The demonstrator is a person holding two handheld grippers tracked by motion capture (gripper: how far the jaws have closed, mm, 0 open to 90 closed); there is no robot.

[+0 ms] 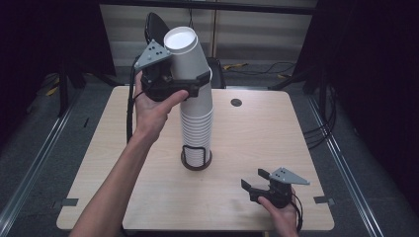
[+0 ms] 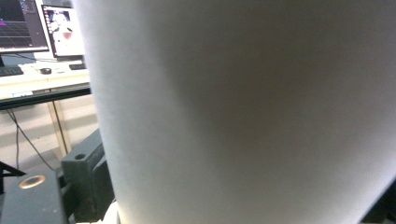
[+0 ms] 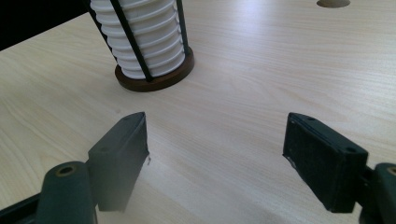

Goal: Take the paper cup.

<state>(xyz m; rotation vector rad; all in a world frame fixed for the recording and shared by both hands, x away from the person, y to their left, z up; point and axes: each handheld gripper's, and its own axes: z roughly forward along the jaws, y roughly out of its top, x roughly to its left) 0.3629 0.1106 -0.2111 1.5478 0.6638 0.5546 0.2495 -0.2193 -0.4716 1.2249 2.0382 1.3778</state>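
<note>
Left gripper (image 1: 190,85) clamps top paper cup (image 1: 187,54), tilted, at head of cup stack (image 1: 196,126) in wire holder (image 1: 196,157) mid-table (image 1: 276,133); cup not yet clear of stack; right gripper (image 1: 256,183) rests near table edge, jaws spread, empty; separation and placing judged left

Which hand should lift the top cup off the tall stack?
Probably the left. Its tool is already clamped around the top cup, which tilts above the stack. The right tool sits open and empty, low near the table's front edge.
</note>
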